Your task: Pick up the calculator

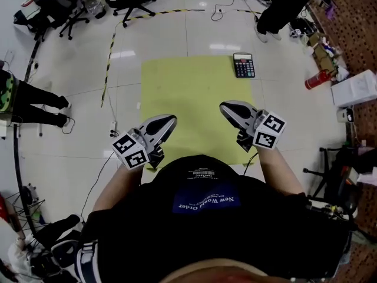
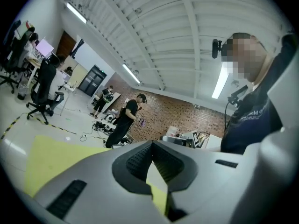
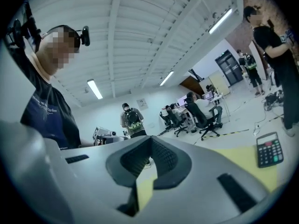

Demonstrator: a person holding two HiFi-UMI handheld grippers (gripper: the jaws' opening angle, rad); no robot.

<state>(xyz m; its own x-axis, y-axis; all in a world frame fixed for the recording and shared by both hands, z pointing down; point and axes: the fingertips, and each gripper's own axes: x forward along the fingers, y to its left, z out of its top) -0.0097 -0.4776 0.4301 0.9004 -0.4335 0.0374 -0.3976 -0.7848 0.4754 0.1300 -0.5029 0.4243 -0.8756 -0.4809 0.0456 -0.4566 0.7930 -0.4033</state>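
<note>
Clearly you are at the very start: the reach for the calculator (image 1: 244,65) is not yet made. It lies face up on the floor at the far right corner of the mat (image 1: 188,99), well apart from both tools.

Your left gripper (image 1: 171,121) and right gripper (image 1: 224,106) hang just in front of your chest, over the near part of the mat, with their tips turned toward each other. Each has its jaws closed tip to tip with nothing between them, so neither holds anything.

The right gripper sits on the calculator's side, so it looks like the natural one to use. As I judge it, your next move is to carry that tool away from you, toward the far right corner, and bring it low. Spread the jaws wide before you arrive, then line the pads up across the calculator's two long edges. The calculator is thin and flat on a smooth, glossy floor, so it may skate away if one pad touches first. Come in square and close evenly.

As for writing, your shirt (image 1: 206,202) reads "New World Order" in pale letters on a blue patch, upside down in the head view. A barcode-like mark above it is too small to read. Any brand or key print on the calculator is also too small to make out.
</note>
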